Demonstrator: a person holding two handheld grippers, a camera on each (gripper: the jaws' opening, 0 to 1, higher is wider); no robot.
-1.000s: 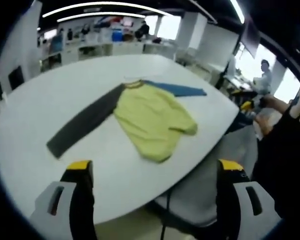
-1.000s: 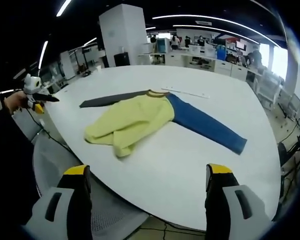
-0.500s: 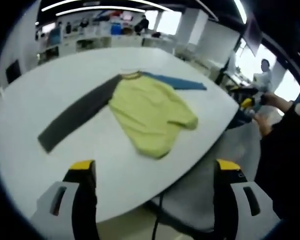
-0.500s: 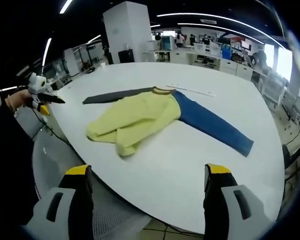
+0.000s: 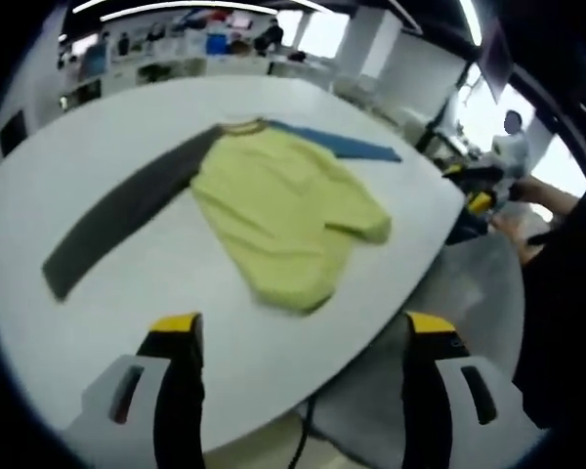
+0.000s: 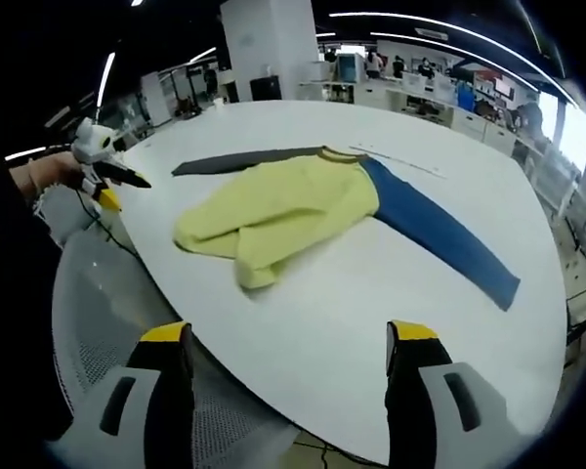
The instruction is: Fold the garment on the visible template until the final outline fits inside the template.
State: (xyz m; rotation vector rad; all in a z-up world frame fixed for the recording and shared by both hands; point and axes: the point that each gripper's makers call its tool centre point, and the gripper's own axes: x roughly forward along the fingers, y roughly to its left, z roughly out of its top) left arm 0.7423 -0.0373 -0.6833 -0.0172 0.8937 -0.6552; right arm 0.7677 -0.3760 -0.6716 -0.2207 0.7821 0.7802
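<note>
Yellow-tipped left tongs [image 5: 298, 337] and right tongs [image 6: 288, 342] hover spread and empty above the table edge [image 6: 273, 386], facing the garment [image 6: 283, 210].

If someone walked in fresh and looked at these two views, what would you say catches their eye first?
Most likely the garment: a yellow-green shirt lying in the middle of the white table, its lower edge rumpled and folded over near the table's edge. Its sleeves differ, a dark grey sleeve stretched out on one side and a blue sleeve on the other. In the foreground, the right gripper stands open short of the table, its yellow-tipped fingers holding nothing.
</note>
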